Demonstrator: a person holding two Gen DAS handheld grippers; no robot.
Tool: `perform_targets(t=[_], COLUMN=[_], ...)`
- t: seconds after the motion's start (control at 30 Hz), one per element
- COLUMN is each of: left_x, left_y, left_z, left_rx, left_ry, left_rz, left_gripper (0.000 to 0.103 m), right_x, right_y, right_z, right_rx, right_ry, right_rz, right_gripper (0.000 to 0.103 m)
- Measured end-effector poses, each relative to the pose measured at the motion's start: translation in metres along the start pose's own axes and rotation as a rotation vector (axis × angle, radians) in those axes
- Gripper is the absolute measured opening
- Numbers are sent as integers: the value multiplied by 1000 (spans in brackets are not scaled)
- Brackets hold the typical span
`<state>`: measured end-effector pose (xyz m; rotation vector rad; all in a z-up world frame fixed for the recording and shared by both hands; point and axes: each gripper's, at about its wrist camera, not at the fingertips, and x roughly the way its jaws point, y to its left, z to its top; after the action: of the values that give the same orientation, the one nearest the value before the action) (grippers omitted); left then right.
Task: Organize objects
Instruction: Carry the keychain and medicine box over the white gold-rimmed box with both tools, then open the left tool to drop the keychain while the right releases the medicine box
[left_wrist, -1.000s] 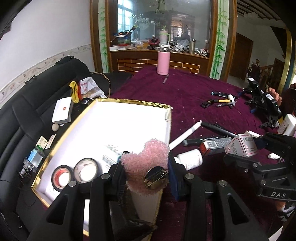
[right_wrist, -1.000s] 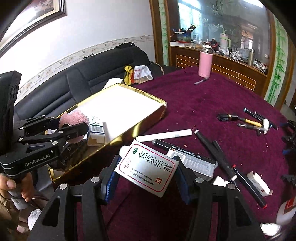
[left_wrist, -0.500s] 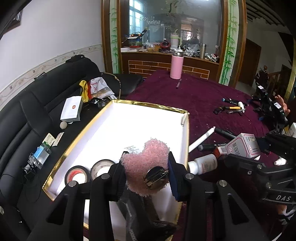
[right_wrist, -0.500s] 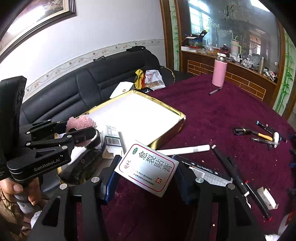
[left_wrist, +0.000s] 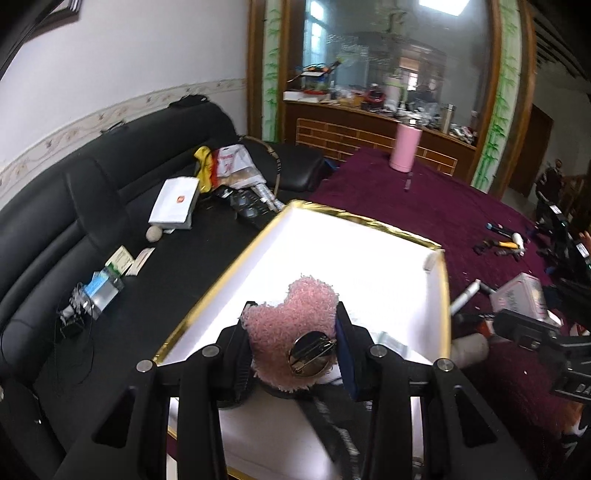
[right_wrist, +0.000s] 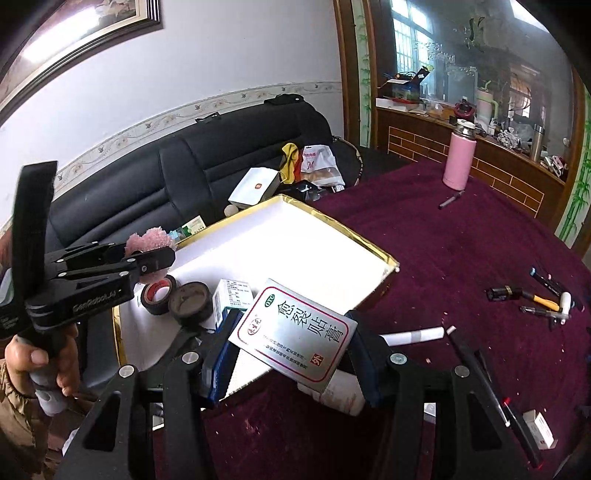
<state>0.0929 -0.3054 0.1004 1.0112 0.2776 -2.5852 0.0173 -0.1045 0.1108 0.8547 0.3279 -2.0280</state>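
Two grippers: both loaded, both held at the near end of the tray.
Landmark: white tray (right_wrist: 295, 243) with a gold rim, set on the purple tablecloth (right_wrist: 461, 258) beside the black sofa (right_wrist: 207, 162).
Left gripper (left_wrist: 291, 343): jaws clamped on a pink fluffy brooch (left_wrist: 288, 325), its round metal pin-back facing the camera; held above the near end of the tray.
Right gripper (right_wrist: 291, 354): jaws clamped on a white medicine box (right_wrist: 293, 328) with a red border and green print, tilted; held over the tray's near right corner.
Inside the tray, near end: two rolls of black tape (right_wrist: 177, 297) side by side, with a small white carton (right_wrist: 231, 299) just to their right.
Right of the tray, on the cloth: a white tube (right_wrist: 412, 336) and several dark pens (right_wrist: 476, 365); a white bottle (right_wrist: 340, 393) lies on its side below the held box.
Beyond the tray's far end: pink flask (right_wrist: 458, 158), upright, a marker (right_wrist: 450, 201) lying near it.
Left of the tray, on the sofa: white flat box (left_wrist: 173, 203) and small cartons (left_wrist: 127, 260).
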Motion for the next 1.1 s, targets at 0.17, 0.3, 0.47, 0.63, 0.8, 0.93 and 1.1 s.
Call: perform_targets(t=[0.17,0.3,0.47,0.63,0.8,0.93,1.1], left_x=[18,30,40,47,57,65,76], left_y=[15,19,20,20,24,28,33], left_z=[0,1,3,5,8,8,9], left_rx=[-20,-18,3,9,3,-5,-33], left_ry=[28,42,49,56,68,86,121], left_rz=[35,56,74,78,82,83,56], left_gripper=[38,38,38,38,38,38,38], right_x=[14,26,38,52,70,88,108], right_y=[4,8,8,8,8,5,3], right_z=[4,6,11,18,25,27,26], right_rx=[-11,-18,-17,-29,-35,-28,-27], right_ry=[15,28,42,58,77,98,121], right_rz=[5,1,-3,-13,-20,-26,-32], right_gripper=[60,60,60,60,60,60,60])
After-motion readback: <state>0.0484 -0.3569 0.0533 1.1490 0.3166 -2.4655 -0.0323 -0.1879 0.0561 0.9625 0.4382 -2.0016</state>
